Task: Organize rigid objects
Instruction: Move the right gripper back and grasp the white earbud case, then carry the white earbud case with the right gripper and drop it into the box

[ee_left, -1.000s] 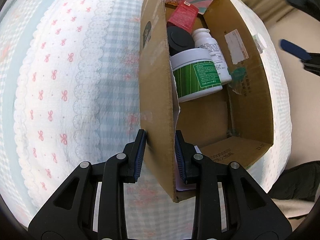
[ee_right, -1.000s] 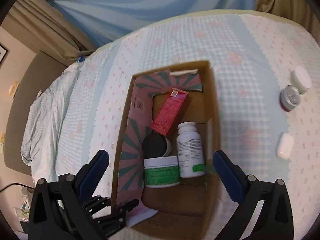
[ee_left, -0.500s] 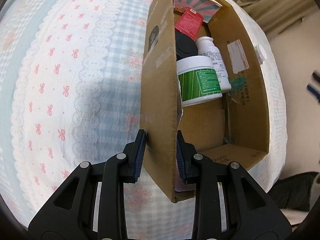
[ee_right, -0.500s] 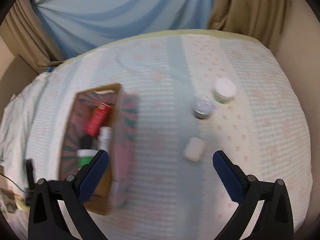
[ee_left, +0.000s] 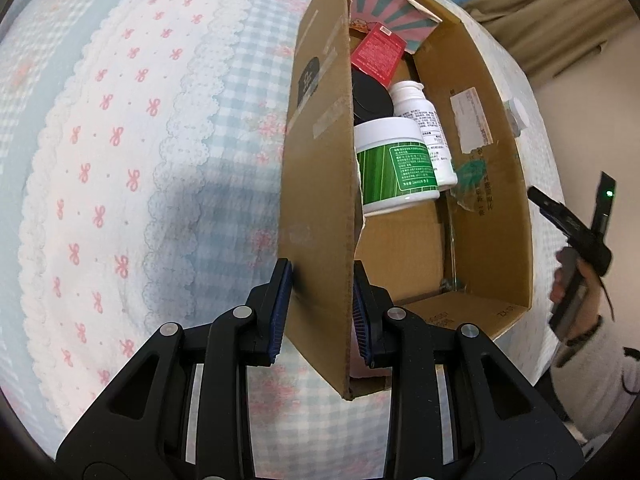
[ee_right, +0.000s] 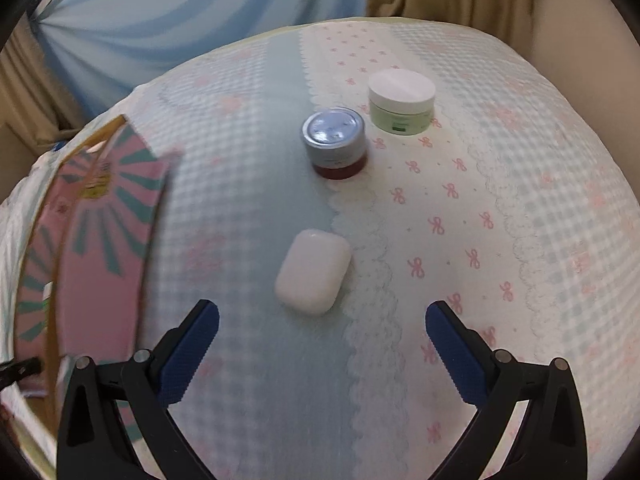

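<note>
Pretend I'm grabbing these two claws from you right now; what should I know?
Left claw: shut on the side wall of the cardboard box, holding it steady.
Right claw: open, empty, hovering over the bedspread just short of the white case.
Done: green-label tub, white bottle, black-lidded jar and red carton are in the box.
Left: white case, silver-lidded jar and white-lidded jar sit outside.

Outside the box (ee_left: 492,184), 3 items stood on the bedspread: white case (ee_right: 313,277) lying flat, silver-lidded jar (ee_right: 336,142) upright, white-lidded green jar (ee_right: 401,101) upright beyond it.
</note>
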Motion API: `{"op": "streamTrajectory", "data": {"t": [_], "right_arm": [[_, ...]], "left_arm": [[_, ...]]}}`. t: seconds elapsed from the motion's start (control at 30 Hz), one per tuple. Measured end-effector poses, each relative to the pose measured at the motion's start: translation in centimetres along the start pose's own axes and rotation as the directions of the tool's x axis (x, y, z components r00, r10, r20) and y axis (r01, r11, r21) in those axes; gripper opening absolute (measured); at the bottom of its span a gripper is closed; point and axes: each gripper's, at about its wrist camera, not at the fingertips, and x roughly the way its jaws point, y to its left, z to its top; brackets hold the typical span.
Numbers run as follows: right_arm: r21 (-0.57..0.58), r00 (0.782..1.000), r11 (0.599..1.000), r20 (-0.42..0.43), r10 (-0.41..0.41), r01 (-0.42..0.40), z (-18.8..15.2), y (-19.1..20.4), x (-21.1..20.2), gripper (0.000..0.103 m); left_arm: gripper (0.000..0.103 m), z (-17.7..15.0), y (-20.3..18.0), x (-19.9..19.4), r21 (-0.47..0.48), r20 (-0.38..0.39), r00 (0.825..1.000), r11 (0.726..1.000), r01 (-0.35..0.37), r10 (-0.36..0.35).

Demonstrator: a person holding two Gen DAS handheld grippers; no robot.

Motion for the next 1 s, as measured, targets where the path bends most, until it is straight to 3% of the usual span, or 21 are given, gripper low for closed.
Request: {"op": "streamTrajectory", "data": {"t": [0.03, 0.13, 0.2, 0.27, 0.5, 0.67, 1.0], "right_arm": [[0.011, 1.000, 1.000, 0.013, -0.015, 0.014, 0.0, 0.0, 0.7, 0.103], [0.043, 0.999, 0.999, 0.018, -0.034, 0.034, 0.2, 0.3, 2.5, 0.089], [0.055, 0.999, 0.997, 0.010, -0.051, 0.050, 0.3, 0.6, 3.4, 0.087], [0.062, 0.997, 0.995, 0.007, -0.077, 0.077, 0.5, 1.1, 4.2, 0.076], [0.077, 0.989, 0.986, 0.016, -0.150, 0.148, 1.0, 1.9, 5.6, 0.070], [0.072, 0.985, 0.984, 0.033, -0.168, 0.165, 1.0, 1.8, 5.5, 0.045], [0.111, 0.992, 0.987, 0.030, -0.124, 0.120, 1.2, 1.0, 4.8, 0.044]], "left_arm": [[0.026, 0.0, 0.0, 0.0, 0.000, 0.000, 1.000, 1.000, 0.000, 0.000], [0.026, 0.1, -0.1, 0.1, 0.001, 0.003, 1.000, 1.000, -0.007, 0.007], [0.026, 0.1, -0.2, 0.2, -0.001, 0.007, 1.000, 1.000, -0.009, 0.009], [0.026, 0.0, -0.1, 0.2, -0.010, 0.011, 1.000, 1.000, -0.005, 0.006], [0.026, 0.0, 0.0, 0.0, -0.008, 0.009, 1.000, 1.000, -0.003, 0.003], [0.026, 0.0, 0.0, -0.1, -0.008, 0.008, 1.000, 1.000, -0.003, 0.003], [0.026, -0.1, -0.1, -0.1, 0.001, 0.008, 1.000, 1.000, -0.009, 0.009]]}}
